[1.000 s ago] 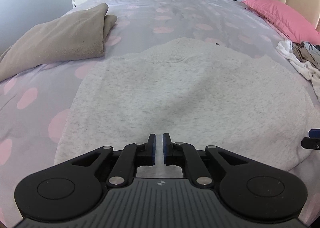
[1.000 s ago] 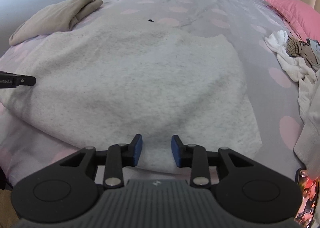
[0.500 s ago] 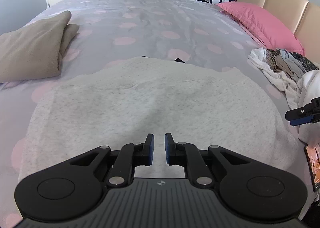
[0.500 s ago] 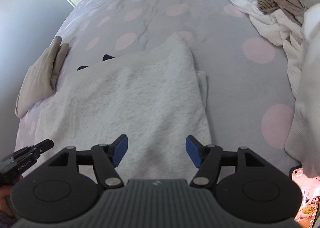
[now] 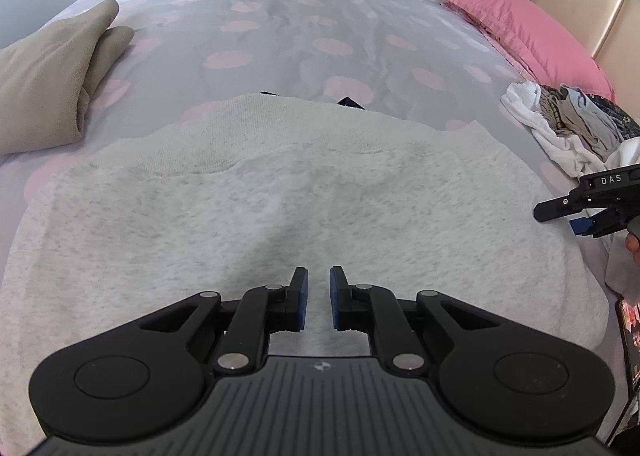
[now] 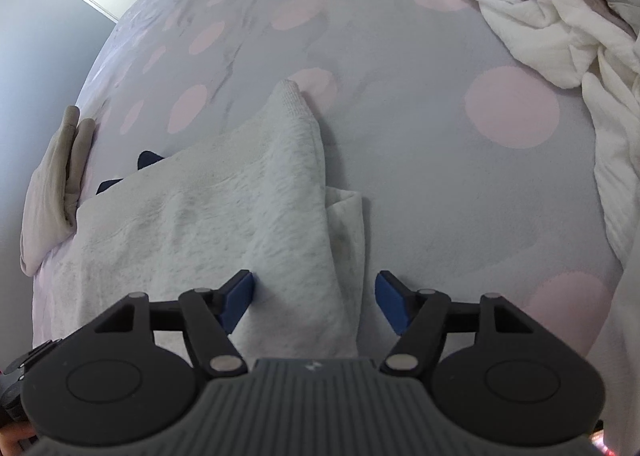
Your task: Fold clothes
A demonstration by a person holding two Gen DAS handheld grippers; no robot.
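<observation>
Bedroom light falls on a bed [image 5: 304, 15] spread with a grey cover dotted with pink; a pink pillow [image 5: 520, 27] leans at the padded headboard, and dark wardrobes close the far wall. Nearest the cameras lies the light grey sweater [image 5: 280, 207], spread flat on the cover with its ribbed edge toward the far side; in the right wrist view its side edge is doubled over into a thick fold, with a second layer peeking out beside it. To the left rests a beige garment [image 5: 44, 75], already folded; to the right sits a heap of unfolded clothes [image 5: 568, 123], white and striped pieces tangled together.

The left hand-held gripper [image 5: 318, 296] hangs over the sweater's near half, its jaws nearly together with only a narrow gap and nothing pinched between them; the right hand-held gripper [image 6: 314, 302] has just been opening, and its blue pads now stand wide apart on either side of the doubled edge without pressing it.

By the look of things one garment is finished, the sweater is only partly folded, and the heap on the right remains untouched; most of the work appears still ahead.
</observation>
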